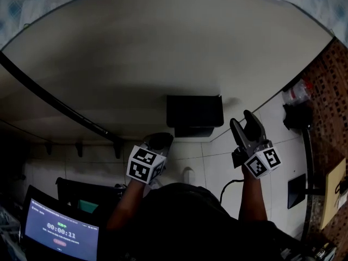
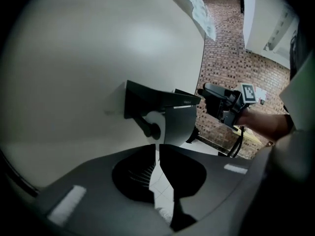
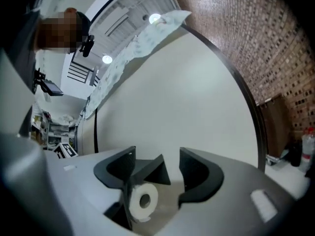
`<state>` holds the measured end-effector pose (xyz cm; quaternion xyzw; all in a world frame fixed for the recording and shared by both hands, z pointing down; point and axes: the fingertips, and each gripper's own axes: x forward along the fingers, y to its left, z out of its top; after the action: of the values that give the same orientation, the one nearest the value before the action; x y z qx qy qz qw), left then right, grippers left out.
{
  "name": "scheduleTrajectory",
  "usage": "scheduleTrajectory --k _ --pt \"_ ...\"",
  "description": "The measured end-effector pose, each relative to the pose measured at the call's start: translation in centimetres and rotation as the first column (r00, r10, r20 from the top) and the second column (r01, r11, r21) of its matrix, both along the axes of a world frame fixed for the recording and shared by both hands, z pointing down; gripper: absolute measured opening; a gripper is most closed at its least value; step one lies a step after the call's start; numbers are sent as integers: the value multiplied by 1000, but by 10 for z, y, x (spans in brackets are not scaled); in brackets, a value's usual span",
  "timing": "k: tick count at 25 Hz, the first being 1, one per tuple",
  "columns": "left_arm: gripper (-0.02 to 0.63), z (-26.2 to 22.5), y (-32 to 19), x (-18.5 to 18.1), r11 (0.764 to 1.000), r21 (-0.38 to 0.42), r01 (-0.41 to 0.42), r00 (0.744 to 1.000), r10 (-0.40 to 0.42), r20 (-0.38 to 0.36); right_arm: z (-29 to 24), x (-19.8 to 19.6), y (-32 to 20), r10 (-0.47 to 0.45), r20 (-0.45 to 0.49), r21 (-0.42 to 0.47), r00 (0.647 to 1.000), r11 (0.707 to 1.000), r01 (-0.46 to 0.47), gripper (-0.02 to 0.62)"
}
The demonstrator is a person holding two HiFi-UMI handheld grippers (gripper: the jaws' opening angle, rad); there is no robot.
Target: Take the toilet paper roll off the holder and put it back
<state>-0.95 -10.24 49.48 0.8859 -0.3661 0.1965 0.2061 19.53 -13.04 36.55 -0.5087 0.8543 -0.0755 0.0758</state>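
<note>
A black holder (image 1: 194,116) is fixed to the white wall. Under its lid sits the white toilet paper roll (image 2: 158,124), on a black spindle. My left gripper (image 1: 160,140) is low and left of the holder, a short way off. Its jaws (image 2: 158,149) stand nearly together with only a narrow slit, and nothing is in it. My right gripper (image 1: 246,119) hangs to the holder's right, also apart from it. It stands open (image 3: 157,154) with nothing between its fingers. Through its gap I see the roll (image 3: 143,199) end-on, farther away.
A dark rail (image 1: 60,105) runs along the wall on the left. A screen with a timer (image 1: 61,232) glows at the lower left. A brick wall (image 1: 326,75), a plastic bottle (image 1: 296,93) and dark stands are at the right, on a white tiled floor (image 1: 217,162).
</note>
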Motion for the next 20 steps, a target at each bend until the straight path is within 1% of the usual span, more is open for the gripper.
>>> scheduleTrajectory --k 2,3,5,6,7,8,9,12,14,15,17,18,19,20 --pt "29 -3 -3 -14 998 -8 60 998 -60 -15 -11 2 -1 44 -47 43 998 998 -42 213" --pt "18 -7 -7 -23 995 2 100 995 -100 -26 -18 0 0 59 -65 71 996 996 -54 184" --pt "18 -26 -18 -41 981 49 186 981 -182 -61 -37 -5 4 87 -85 150 993 986 -73 75" --pt "18 -39 -23 -49 970 86 226 972 -218 -85 -45 -6 7 110 -100 187 989 978 -89 19" --pt "18 -55 -27 -55 956 133 262 962 -249 -110 -51 -7 9 134 -118 217 984 970 -107 0" --pt "17 -72 -30 -60 937 190 295 953 -273 -133 -56 -8 11 156 -132 239 979 963 -121 0" --pt "17 -90 -32 -64 912 251 324 944 -293 -153 -61 -11 12 172 -143 257 975 957 -131 0" --pt "17 -141 -32 -71 820 419 390 921 -343 -185 -72 -22 16 199 -169 289 965 946 -145 0" --pt "17 -162 -30 -77 762 482 433 900 -391 -190 -75 -30 17 209 -193 295 959 944 -146 0" --pt "17 -169 -28 -79 737 503 450 891 -408 -200 -75 -35 18 213 -206 293 955 945 -148 0" --pt "17 -178 -24 -79 699 543 466 882 -411 -229 -72 -41 19 224 -236 283 946 947 -153 0" --pt "17 -181 -22 -78 684 562 465 883 -406 -238 -70 -42 19 230 -249 280 941 947 -157 0" --pt "17 -182 -20 -76 674 578 461 885 -398 -241 -67 -43 20 234 -255 276 938 948 -161 -2" --pt "18 -183 -18 -73 668 590 454 888 -391 -241 -66 -43 21 235 -256 270 938 949 -164 0"
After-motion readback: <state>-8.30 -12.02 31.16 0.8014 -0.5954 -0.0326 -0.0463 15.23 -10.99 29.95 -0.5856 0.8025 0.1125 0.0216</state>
